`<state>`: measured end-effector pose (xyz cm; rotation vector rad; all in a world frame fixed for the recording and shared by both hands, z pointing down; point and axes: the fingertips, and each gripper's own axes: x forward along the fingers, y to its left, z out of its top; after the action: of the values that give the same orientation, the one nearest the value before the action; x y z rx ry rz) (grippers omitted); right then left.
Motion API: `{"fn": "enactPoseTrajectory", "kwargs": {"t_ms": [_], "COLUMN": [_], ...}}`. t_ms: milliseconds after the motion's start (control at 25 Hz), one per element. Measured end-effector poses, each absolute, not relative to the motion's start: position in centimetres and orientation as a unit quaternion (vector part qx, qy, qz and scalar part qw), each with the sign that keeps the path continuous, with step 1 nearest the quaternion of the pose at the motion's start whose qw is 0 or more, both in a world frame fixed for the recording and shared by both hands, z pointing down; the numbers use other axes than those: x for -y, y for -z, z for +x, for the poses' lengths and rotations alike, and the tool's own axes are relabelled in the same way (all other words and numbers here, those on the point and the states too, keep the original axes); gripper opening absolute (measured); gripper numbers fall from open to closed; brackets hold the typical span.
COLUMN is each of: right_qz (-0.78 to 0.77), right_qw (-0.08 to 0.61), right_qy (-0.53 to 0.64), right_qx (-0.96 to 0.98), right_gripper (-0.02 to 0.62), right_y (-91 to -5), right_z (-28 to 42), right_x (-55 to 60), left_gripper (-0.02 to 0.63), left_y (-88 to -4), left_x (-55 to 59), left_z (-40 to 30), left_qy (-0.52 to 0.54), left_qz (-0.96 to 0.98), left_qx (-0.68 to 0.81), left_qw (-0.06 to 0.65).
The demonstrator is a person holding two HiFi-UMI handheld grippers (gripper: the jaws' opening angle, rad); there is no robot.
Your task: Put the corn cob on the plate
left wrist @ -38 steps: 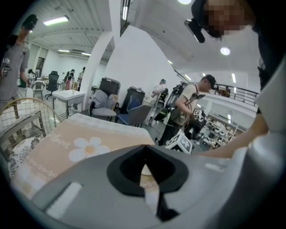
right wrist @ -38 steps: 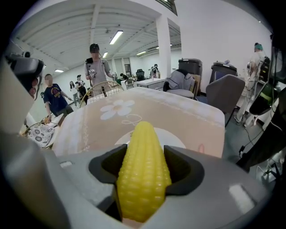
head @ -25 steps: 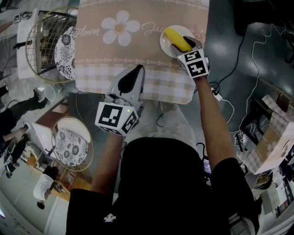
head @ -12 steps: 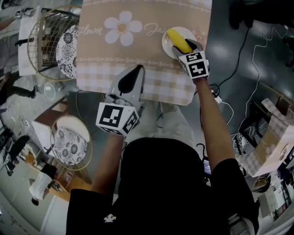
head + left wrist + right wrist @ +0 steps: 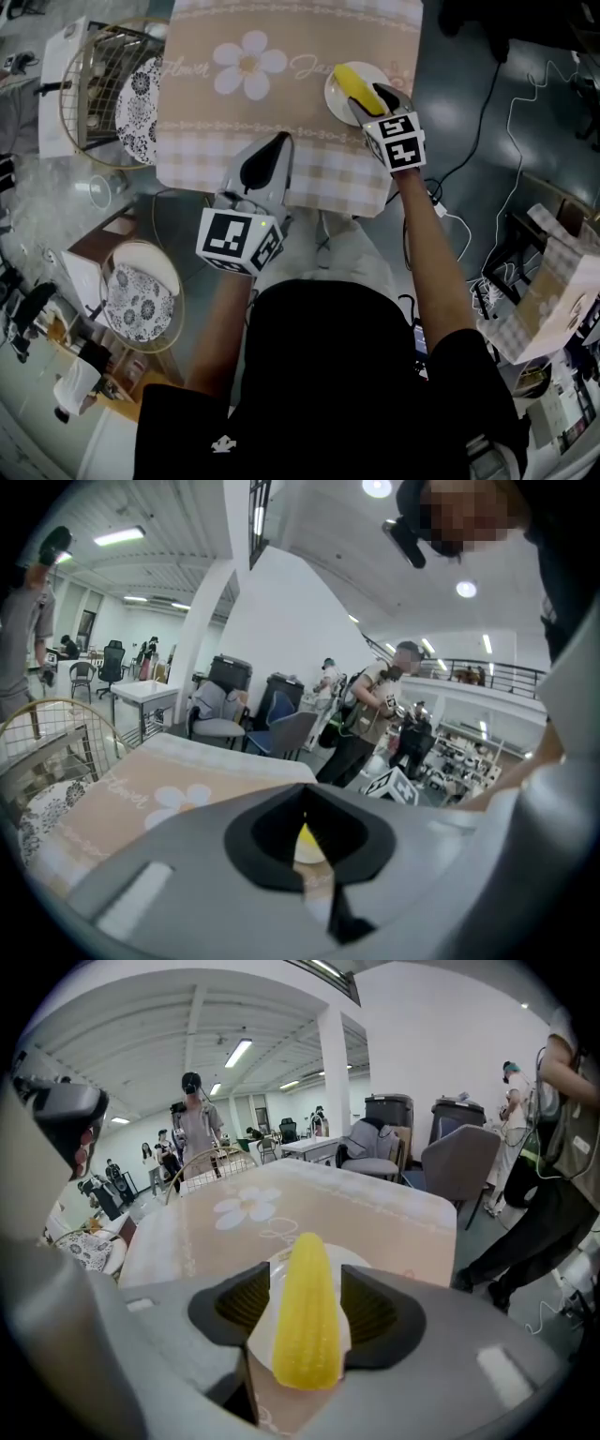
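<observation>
**While the cob lies on the plate, wide jaws are kept around it**

Since the corn cob [image 5: 354, 82] is already laid on the white plate [image 5: 334, 96], at the far right corner of the flowered tablecloth [image 5: 281, 112], the placing is judged to be done in all but the withdrawal. The right gripper [image 5: 380, 96] is held just over the cob's near end. Its jaws are spread nearly as wide as they go, though they have just been drawn in a little, with the cob between them. A strip of plate is seen between the left pad and the cob, so no grip is read. The left gripper [image 5: 277, 145] is kept idle over the near edge of the cloth, its jaws brought together on nothing, presumably to be out of the way.

The cob's near end and the plate's near rim are covered by the right gripper in the head view. Whether the right pad touches the cob cannot be settled. From the left gripper view, only a sliver of yellow and white is shown between the pads.
</observation>
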<state>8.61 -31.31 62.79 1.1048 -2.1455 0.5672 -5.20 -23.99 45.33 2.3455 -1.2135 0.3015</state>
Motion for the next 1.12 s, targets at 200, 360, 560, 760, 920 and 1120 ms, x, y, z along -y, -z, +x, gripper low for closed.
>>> {"fn": "enactPoseTrajectory", "kwargs": {"t_ms": [200, 360, 560, 760, 920, 1120], "right_qz": [0.431, 0.438, 0.440, 0.437, 0.436, 0.431], "right_qw": [0.297, 0.271, 0.225, 0.191, 0.166, 0.135], "right_qy": [-0.201, -0.183, -0.158, -0.130, -0.112, -0.092], "right_qx": [0.828, 0.837, 0.855, 0.869, 0.878, 0.887], "right_gripper": [0.176, 0.110, 0.015, 0.003, 0.003, 0.003], "right_y": [-59.0, -55.6, -50.1, -45.3, -42.2, -38.5], "right_z": [8.4, 8.2, 8.2, 8.4, 9.0, 9.4], "right_x": [30.7, 29.8, 28.8, 27.8, 26.2, 24.2], "left_gripper": [0.009, 0.009, 0.009, 0.009, 0.009, 0.009], "left_y": [-43.5, -41.9, -40.2, -39.2, -37.9, -36.0], "left_x": [24.4, 24.6, 23.9, 22.5, 22.0, 21.7], "left_z": [-4.8, -3.7, -2.7, -1.5, -0.6, 0.4], "left_qy": [-0.094, -0.089, -0.085, -0.095, -0.092, -0.080], "left_qz": [0.856, 0.865, 0.871, 0.877, 0.879, 0.882], "left_qx": [0.451, 0.445, 0.441, 0.438, 0.443, 0.448], "left_qw": [0.235, 0.213, 0.198, 0.173, 0.150, 0.124]}}
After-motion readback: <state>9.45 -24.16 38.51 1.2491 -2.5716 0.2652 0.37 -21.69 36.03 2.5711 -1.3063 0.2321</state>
